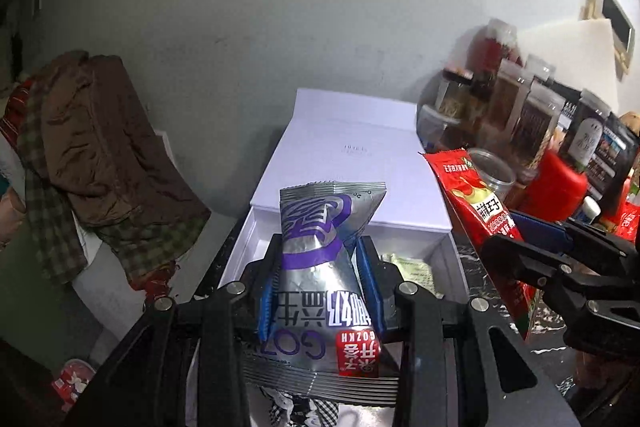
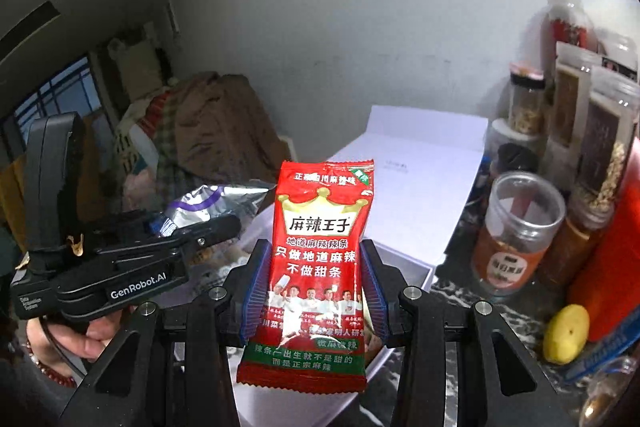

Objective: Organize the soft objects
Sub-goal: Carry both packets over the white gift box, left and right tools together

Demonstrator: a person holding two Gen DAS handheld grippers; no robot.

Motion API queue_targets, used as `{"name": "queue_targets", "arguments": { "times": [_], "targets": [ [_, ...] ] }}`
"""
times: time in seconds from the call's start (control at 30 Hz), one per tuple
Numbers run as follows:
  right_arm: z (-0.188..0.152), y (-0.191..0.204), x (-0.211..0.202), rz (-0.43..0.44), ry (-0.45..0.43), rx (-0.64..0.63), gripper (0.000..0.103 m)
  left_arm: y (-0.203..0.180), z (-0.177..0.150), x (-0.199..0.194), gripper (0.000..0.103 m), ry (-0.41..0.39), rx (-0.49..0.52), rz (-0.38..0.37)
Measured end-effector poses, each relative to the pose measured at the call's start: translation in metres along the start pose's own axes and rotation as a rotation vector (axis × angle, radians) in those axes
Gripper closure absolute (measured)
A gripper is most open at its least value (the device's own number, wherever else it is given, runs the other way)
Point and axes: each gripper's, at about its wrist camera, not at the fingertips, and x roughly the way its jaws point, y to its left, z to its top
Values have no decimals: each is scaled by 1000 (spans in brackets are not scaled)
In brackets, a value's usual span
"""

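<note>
Silver packet (image 1: 320, 267), red packet (image 2: 320, 259), both gripped

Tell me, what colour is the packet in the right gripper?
Red packet, green band at bottom; clearest in the right wrist view.

Ahead of jaws: white box (image 1: 352, 163), tray open from above, raised lid behind. Right of jaws: crowded jars (image 2: 516, 235) on counter (image 2: 460, 291). Left: clothes heap (image 1: 100, 155).
</note>
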Motion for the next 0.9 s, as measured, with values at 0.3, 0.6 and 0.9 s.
{"name": "queue_targets", "arguments": {
  "times": [0.3,0.6,0.9],
  "targets": [
    [-7,-12,24,7,42,29,59,0,-20,31,67,109,8,3],
    [-16,-13,38,-22,79,7,59,-7,-29,48,67,159,34,29],
    [-28,-11,63,-22,142,2,59,-9,-31,52,67,159,54,36]
  ]
}}
